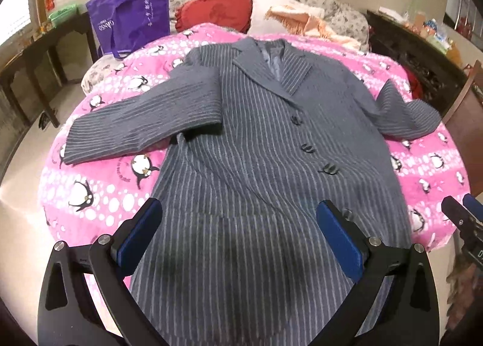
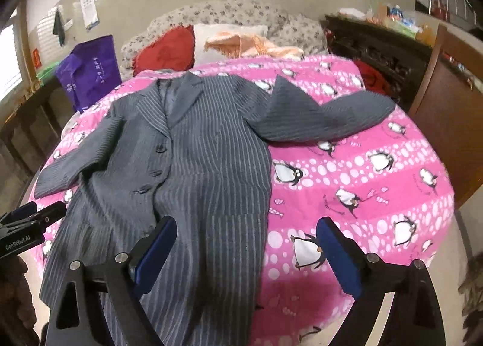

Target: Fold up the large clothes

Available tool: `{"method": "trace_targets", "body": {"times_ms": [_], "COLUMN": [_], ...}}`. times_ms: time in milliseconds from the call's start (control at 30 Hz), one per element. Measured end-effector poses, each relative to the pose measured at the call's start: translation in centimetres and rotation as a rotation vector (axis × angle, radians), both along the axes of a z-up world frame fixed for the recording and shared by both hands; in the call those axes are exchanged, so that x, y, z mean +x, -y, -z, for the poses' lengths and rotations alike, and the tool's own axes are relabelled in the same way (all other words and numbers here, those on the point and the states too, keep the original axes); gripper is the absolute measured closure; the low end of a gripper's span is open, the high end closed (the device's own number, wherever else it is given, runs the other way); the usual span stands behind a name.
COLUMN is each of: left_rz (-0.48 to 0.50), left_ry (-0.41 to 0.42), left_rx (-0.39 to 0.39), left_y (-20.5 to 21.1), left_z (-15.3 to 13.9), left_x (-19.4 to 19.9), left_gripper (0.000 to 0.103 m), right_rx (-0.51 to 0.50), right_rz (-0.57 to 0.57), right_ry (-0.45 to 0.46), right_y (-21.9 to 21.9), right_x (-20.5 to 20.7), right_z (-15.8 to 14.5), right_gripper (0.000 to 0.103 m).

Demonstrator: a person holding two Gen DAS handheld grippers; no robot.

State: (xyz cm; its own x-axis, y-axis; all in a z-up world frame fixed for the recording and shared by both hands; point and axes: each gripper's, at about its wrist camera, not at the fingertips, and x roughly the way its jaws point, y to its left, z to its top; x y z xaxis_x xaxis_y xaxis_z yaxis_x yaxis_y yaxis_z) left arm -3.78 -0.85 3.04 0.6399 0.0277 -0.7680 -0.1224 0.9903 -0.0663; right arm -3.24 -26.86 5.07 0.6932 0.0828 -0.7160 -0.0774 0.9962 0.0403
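**A:** Both claws hang wide apart and hold nothing; the left claw [image 1: 238, 231] sits over the lower middle of the coat [image 1: 256, 171], the right claw [image 2: 246, 251] over the coat's right edge, one finger above cloth and the other above bare quilt [image 2: 362, 183].

**B:** Which way does the coat run from them?

**A:** Straight ahead; hem nearest the claws, collar [image 1: 265, 53] at the far end toward the pillows, so its long axis lies along the line of the fingers; it lies face up, buttoned, flat on the bed.

**B:** And the sleeves?

**A:** Left sleeve [image 1: 135, 131] stretches out sideways to the left, cuff near the quilt's edge; right sleeve [image 2: 332, 116] runs out to the right with a raised fold at the shoulder; each claw is the nearer one to the sleeve on its own side, though both sleeves lie well ahead of the fingers.

**B:** So the next move?

**A:** My guess is a reach forward and outward to bring a sleeve across the chest; the hem is close enough to take first instead.

**B:** The room?

**A:** Red cushion [image 1: 217, 8] and white pillow [image 1: 271, 11] at the head; purple bag [image 1: 132, 14] at the far left; dark wooden furniture on both sides.
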Motion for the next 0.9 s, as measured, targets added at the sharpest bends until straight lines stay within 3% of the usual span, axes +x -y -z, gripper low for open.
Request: {"method": "trace_targets", "body": {"times_ms": [200, 467, 633, 900], "left_rz": [-0.018, -0.04, -0.026, 0.003], "left_ry": [0.064, 0.06, 0.045, -0.011], "left_rx": [0.0, -0.002, 0.006, 0.027], "left_y": [-0.9, -1.6, -0.8, 0.2], "left_z": [-1.6, -1.3, -0.6, 1.8], "left_x": [-1.9, -1.6, 0.0, 2.9], "left_gripper": [0.001, 0.001, 0.001, 0.001], "right_rx": [-0.043, -0.045, -0.103, -0.037], "right_rz": [-0.024, -0.043, -0.073, -0.061], "right_ry": [0.044, 0.085, 0.148, 0.084], "right_y": [-1.3, -2.2, -2.1, -0.5], "right_x": [-1.6, -2.4, -2.9, 0.7], "right_z": [-1.6, -2.6, -3.2, -1.8], "right_gripper": [0.01, 0.01, 0.01, 0.01]}}
